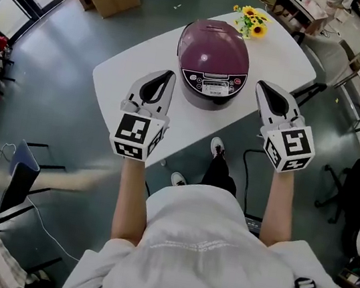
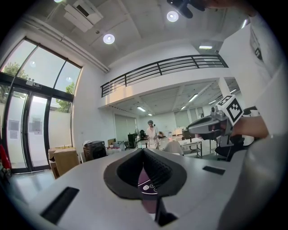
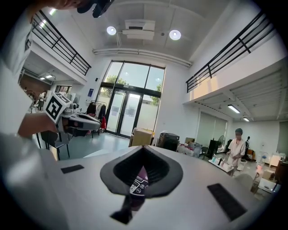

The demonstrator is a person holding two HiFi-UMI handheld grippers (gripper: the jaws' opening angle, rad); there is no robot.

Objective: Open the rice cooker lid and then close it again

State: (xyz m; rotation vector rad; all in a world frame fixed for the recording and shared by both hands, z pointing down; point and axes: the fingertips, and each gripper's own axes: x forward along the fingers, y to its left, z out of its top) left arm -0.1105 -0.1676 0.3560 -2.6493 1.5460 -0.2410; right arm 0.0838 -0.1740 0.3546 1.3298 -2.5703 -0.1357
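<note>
Sitting near the middle of the white rectangular desk (image 1: 125,80), the round dark-purple rice cooker (image 1: 213,57) has its domed lid (image 1: 213,43) down and flush with the body. Its pale control panel (image 1: 214,84) faces the person. A small bunch of yellow sunflowers (image 1: 252,21) lies on the desk just behind the cooker.

The left tongs (image 1: 170,75) hover just beside the cooker's left flank, tips pointing away from the person. Their jaws are closed tip to tip with nothing pinched between them. In the left gripper view a sliver of the purple cooker shows through the dark opening behind the meeting tips.

The right tongs (image 1: 260,85) hang at the cooker's right side, a little apart from it. These jaws are likewise pressed together and empty, with the control panel's buttons visible through the gap behind the tips. Neither pair touches the cooker.

Each pair carries a cube with black-and-white square markers at its rear, the left cube (image 1: 137,137) and the right cube (image 1: 290,148), above the person's bare forearms.
</note>
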